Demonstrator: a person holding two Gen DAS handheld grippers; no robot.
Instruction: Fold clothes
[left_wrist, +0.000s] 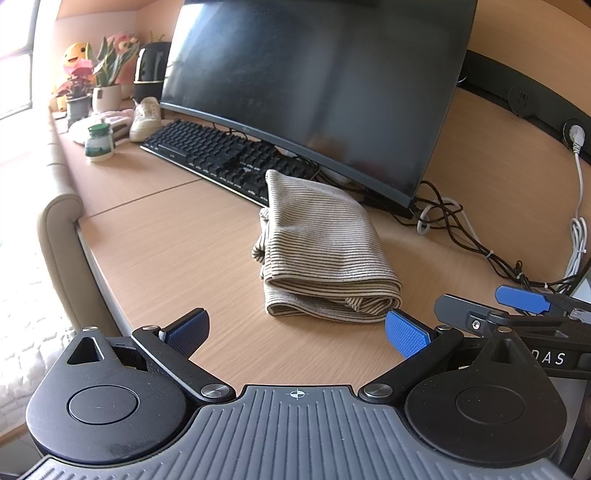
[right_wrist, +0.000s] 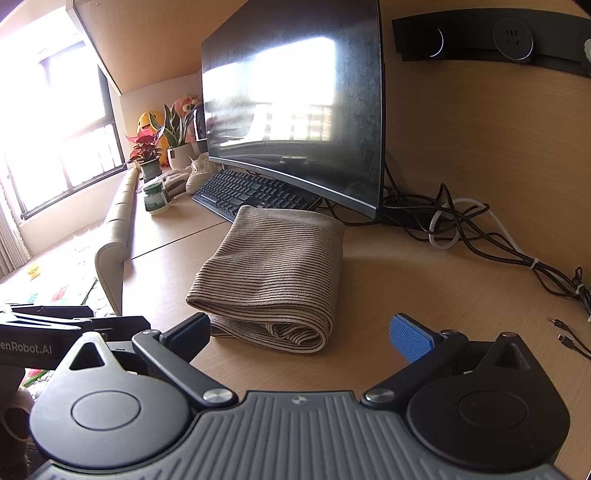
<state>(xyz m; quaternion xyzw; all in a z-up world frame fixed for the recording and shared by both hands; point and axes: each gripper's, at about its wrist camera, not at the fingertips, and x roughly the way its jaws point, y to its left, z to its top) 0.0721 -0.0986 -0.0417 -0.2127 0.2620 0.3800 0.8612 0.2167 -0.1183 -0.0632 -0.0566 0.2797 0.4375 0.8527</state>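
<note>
Your striped garment (left_wrist: 325, 254) lies folded into a compact bundle at twelve o'clock on the counter (left_wrist: 184, 236); left claw (left_wrist: 295, 332) and right claw (right_wrist: 310, 334) both gape wide, empty; little seems left.

— What colour was the folded garment (left_wrist: 325, 251)?
— Beige, with thin dark stripes. It lay on a light wood-grain desk (left_wrist: 177, 236).
— The grippers?
— Black, both; the left gripper (left_wrist: 295, 332) and right gripper (right_wrist: 301, 334) had blue finger pads (right_wrist: 410, 338).
— And behind?
— A black keyboard (left_wrist: 221, 157) and black monitor (left_wrist: 314, 85).
</note>
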